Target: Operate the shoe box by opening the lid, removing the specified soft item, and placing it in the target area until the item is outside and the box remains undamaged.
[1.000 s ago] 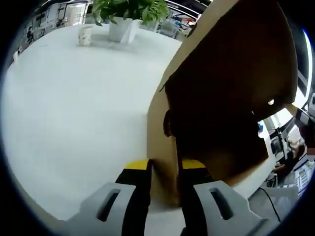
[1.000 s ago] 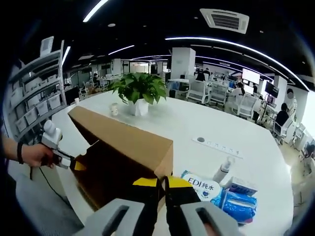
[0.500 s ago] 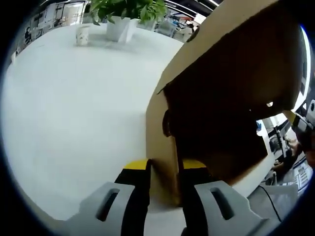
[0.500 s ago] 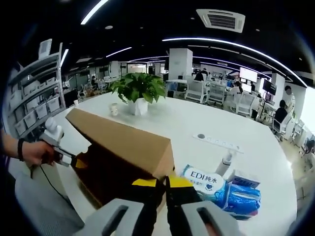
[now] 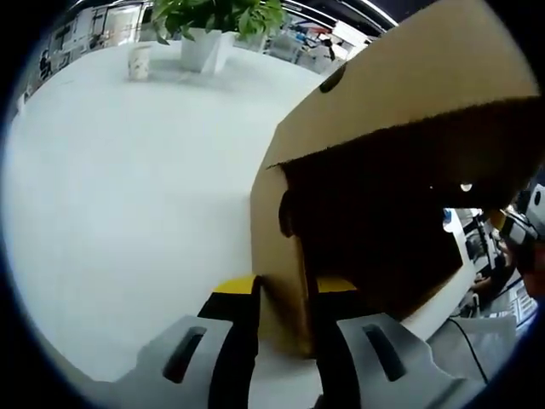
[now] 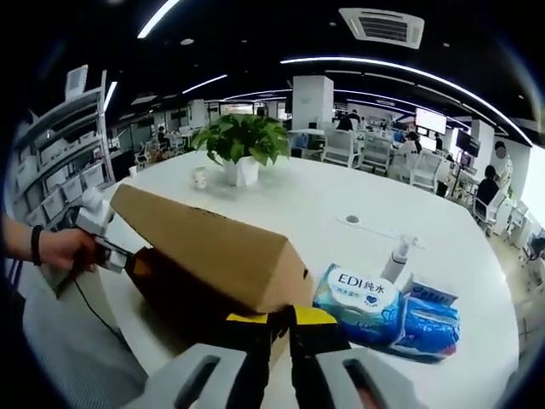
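Both tongs, left (image 5: 283,311) and right (image 6: 279,328), pinched the stiff, light cardboard lid (image 6: 213,247) at opposite edges, where it seemed to handle best.

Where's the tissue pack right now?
In the right gripper view, the tissue pack lies on the white table, just right of the cardboard box.

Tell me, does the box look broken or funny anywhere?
No tears or dents show. The cardboard box just sits tipped up off the table, pinched at each end by the left gripper and right gripper.
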